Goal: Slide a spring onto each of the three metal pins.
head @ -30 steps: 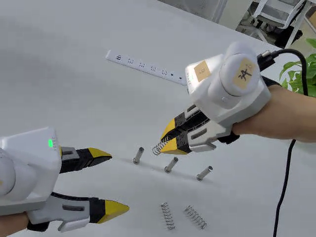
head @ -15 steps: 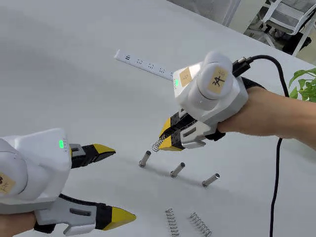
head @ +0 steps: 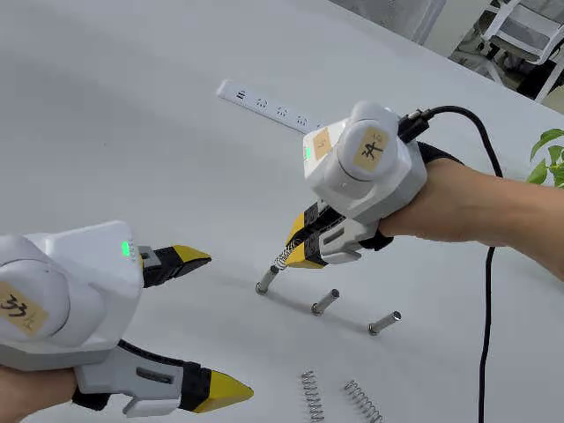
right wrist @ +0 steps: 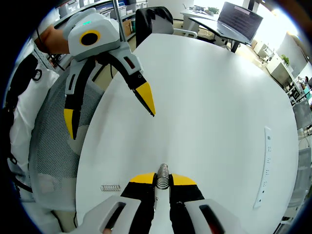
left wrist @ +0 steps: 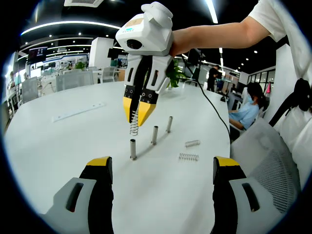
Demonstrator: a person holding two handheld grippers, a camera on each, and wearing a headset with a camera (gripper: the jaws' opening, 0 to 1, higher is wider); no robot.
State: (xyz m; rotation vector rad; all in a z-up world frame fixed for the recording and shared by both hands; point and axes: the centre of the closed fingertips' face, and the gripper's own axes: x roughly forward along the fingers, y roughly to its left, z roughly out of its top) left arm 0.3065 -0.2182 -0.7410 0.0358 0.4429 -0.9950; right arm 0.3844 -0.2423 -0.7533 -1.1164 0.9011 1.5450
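While the right gripper (head: 295,254) is clamped on the upper end of a spring (head: 280,261), the spring hangs below its jaws. Its lower end sits just above the top of the end pin (head: 266,280), long axis nearly in line with that upright pin. Nothing stands between them. The left gripper (head: 231,324) hovers nearby, jaws wide apart and holding nothing. The two other pins (head: 323,302) stand beside the end pin, bare. Two loose springs (head: 310,395) lie flat near them. The power strip (head: 269,104) lies well apart.
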